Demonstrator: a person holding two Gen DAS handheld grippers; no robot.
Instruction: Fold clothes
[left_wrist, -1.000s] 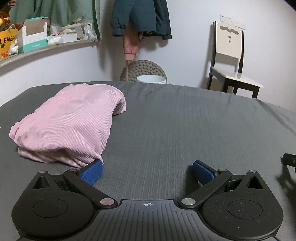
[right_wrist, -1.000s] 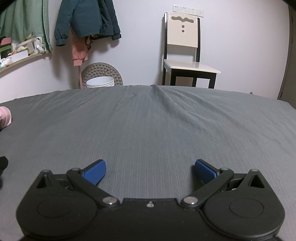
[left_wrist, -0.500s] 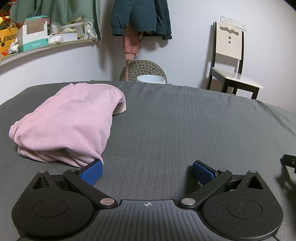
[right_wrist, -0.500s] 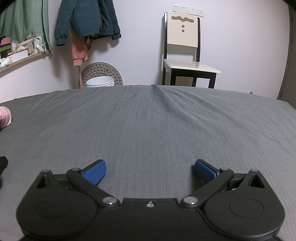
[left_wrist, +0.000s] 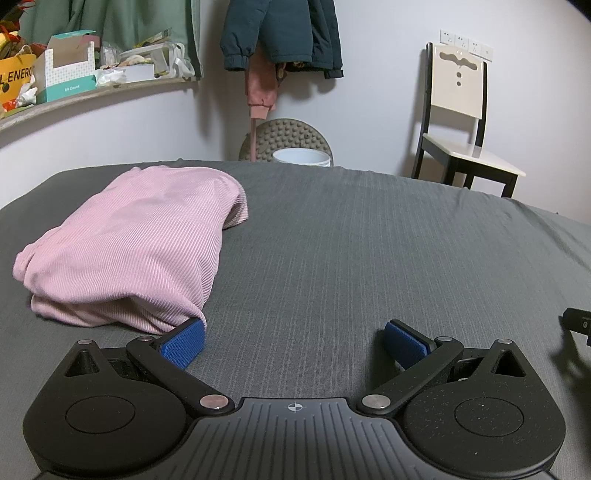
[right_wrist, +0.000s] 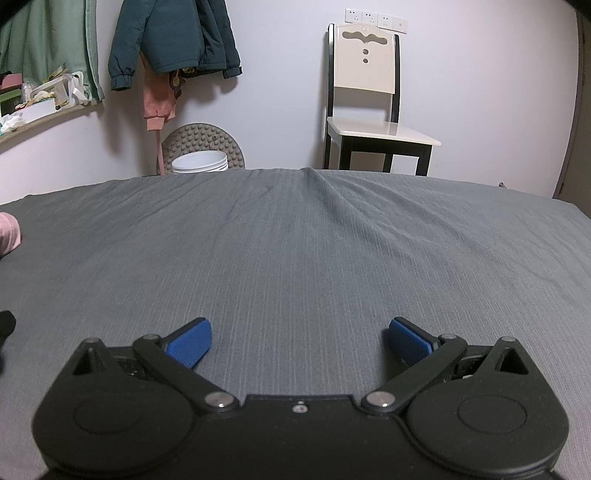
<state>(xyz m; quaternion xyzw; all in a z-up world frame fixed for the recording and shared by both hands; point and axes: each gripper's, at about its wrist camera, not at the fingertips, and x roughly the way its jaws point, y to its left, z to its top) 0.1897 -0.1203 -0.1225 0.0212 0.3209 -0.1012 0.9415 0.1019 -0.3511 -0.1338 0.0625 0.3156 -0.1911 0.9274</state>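
The pink ribbed garment (left_wrist: 136, 243) lies folded into a thick bundle on the grey bed sheet (left_wrist: 369, 240), at about 10 o'clock from the left hand-held gripper (left_wrist: 293, 341). Its top layer is smooth and rounded, with fine diagonal ribs, and thinner layers show under it along the near edge. The nearest corner of the bundle comes down just beside the left blue pad (left_wrist: 183, 342) of this hand-held gripper; whether they touch, I cannot tell. The left hand-held gripper is released, its two pads wide apart with only sheet between them.

The right hand-held gripper (right_wrist: 299, 341) is also released, the blue fingers spread over bare sheet, well apart from the garment. In its view only a small pink edge (right_wrist: 8, 233) of the garment shows, cut off at the frame border at 9 o'clock. A dark shape below it at the same border is too cropped to name.

In the left view a black part (left_wrist: 578, 320) shows at the border at 3 o'clock, cut off; what it belongs to is hard to say. This view alone shows the shelf (left_wrist: 92, 94) with boxes and a yellow bag. Both views show the dark green jacket (right_wrist: 177, 40) on the wall, the white bucket (right_wrist: 199, 162) and the cream chair (right_wrist: 365, 85) behind the bed.
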